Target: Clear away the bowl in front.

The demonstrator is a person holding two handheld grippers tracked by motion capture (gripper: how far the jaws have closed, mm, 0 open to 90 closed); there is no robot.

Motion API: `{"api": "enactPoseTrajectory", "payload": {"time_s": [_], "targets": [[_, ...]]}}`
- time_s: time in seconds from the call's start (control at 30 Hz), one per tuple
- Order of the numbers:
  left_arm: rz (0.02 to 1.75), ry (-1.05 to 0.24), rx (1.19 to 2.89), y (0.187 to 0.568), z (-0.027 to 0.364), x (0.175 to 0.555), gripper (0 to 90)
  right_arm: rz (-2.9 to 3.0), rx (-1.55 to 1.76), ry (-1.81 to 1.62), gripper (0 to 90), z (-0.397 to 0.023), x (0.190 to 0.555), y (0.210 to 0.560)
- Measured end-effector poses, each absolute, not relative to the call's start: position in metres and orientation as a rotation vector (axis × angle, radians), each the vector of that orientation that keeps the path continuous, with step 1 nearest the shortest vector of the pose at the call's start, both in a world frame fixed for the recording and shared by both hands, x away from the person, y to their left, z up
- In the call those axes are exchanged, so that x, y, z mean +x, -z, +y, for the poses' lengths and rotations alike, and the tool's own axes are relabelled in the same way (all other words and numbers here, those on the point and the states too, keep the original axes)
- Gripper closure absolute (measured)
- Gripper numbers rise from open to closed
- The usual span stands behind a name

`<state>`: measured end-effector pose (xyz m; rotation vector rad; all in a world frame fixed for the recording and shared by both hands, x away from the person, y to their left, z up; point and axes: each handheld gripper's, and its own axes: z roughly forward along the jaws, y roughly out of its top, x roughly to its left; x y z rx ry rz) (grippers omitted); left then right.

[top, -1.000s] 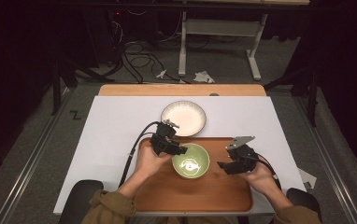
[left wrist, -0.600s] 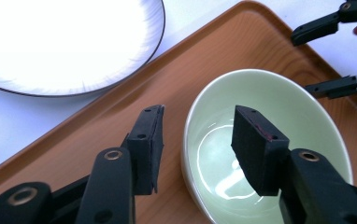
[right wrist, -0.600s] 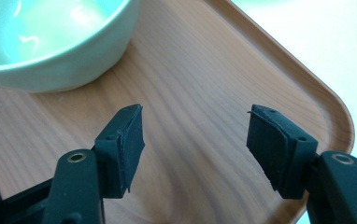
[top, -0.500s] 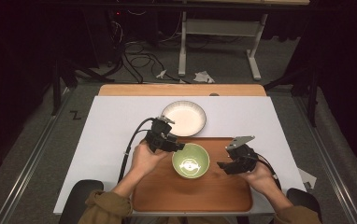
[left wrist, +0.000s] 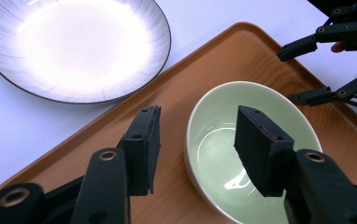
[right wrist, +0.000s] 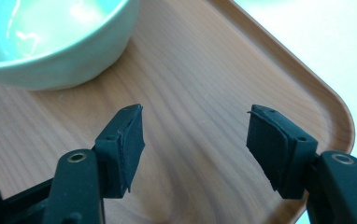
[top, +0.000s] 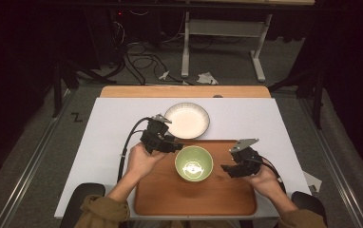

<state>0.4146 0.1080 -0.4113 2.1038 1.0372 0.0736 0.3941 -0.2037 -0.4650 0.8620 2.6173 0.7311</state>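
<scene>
Green bowl (top: 194, 163) upright on the wooden tray (top: 160, 190), near its middle, at the desk's (top: 103, 142) front edge. Left gripper (left wrist: 193, 144) raised just beside the bowl's left rim, fingers spread and just now opening further, one either side of the rim, neither pressing it. Right gripper (right wrist: 195, 135) low over bare tray right of the bowl, fingers spread, nothing between. White plate (top: 186, 120) on the desk just behind the tray.
</scene>
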Motion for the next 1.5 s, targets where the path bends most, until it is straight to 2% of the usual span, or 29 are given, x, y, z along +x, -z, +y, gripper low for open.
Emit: {"api": "enactPoseTrajectory", "payload": {"time_s": [0.73,1.5], "targets": [[1.068,-0.110,2.070,0.407,0.135,0.396,48.0,2.627,0.865,-0.715,36.8,-0.202,0.393,0.466],[1.138,-0.112,2.090,0.435,0.142,0.395,49.0,2.627,0.863,-0.713,36.8,-0.202,0.393,0.466]]}}
